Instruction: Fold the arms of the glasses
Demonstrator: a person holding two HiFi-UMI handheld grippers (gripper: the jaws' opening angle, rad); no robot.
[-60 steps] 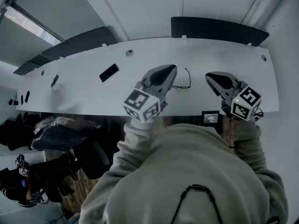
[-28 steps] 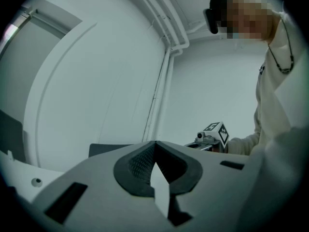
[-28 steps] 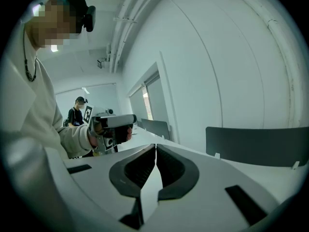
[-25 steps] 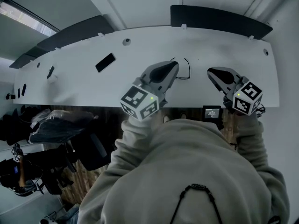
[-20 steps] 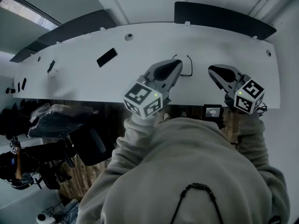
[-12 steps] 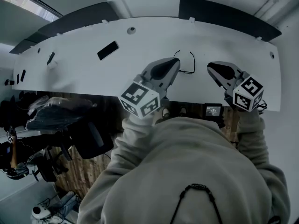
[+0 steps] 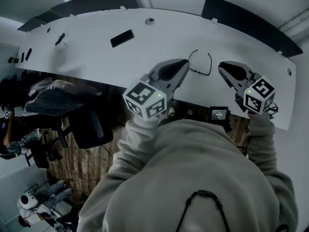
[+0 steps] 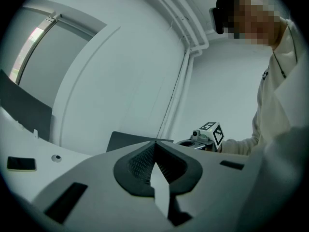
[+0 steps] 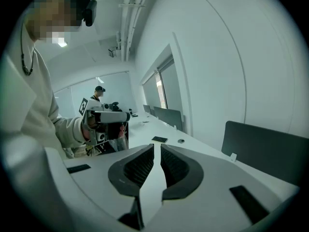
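Desk: a long white tabletop (image 7: 87, 57) fills the upper part of the head view, with a round cable port (image 7: 150, 21) near its far edge.
Glasses: a thin dark frame (image 7: 200, 63) lies on the desk near the front edge, between the tips of the two grippers. Both arms stand out from the front, pointing away from the person, unfolded. Neither gripper holds it.
Left gripper: the tip (image 7: 182, 65) sits just left of the glasses. In its own view the jaws meet, with nothing between them.
Right gripper: the tip (image 7: 224, 66) sits just right of the glasses. The jaws are closed to a hairline slit and hold nothing.
Marker cubes: one rides at the rear of each gripper, left (image 7: 145, 100) and right (image 7: 260, 94).
Phone: a black handset (image 7: 121, 38) lies flat on the desk, well left of the glasses.
Partitions: dark panels (image 7: 251, 18) stand along the desk's far edge.
Display unit: a small lit screen (image 7: 218, 113) shows below the front edge.
Wearer: a pale hooded top (image 7: 193, 178) fills the foreground.
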